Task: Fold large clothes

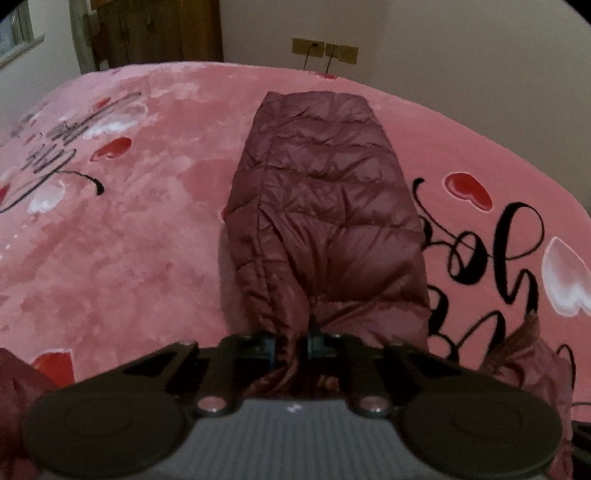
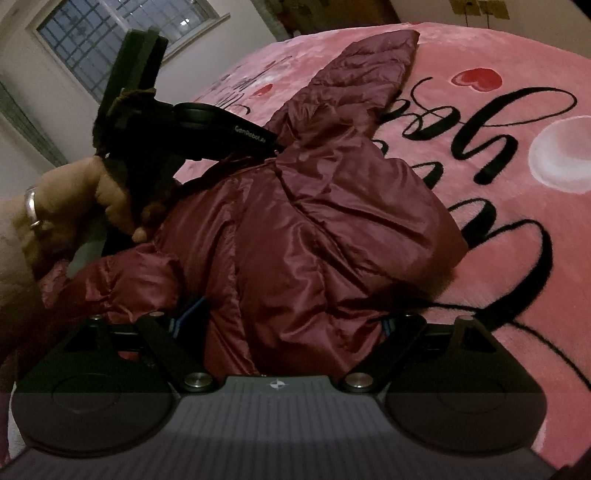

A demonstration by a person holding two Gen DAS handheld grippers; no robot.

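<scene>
A dark red quilted jacket [image 1: 321, 192] lies lengthwise on a pink bed blanket [image 1: 110, 240], running away from me in the left wrist view. My left gripper [image 1: 291, 347] is shut on a gathered fold at the jacket's near end. In the right wrist view the same jacket [image 2: 314, 229] is bunched and shiny, with its far part stretching toward the top of the view. The right gripper [image 2: 284, 321] stands wide, the jacket's bulk filling the space between its fingers. The left gripper [image 2: 275, 149] reaches in from the left, its tips buried in the fabric, held by a person's hand [image 2: 74, 206].
The blanket [image 2: 517, 184] carries red and white hearts and black script, and spreads wide on both sides of the jacket. A wall with a socket plate [image 1: 325, 50] and a wooden cabinet [image 1: 155, 33] stand beyond the bed. A barred window [image 2: 110, 40] is at the left.
</scene>
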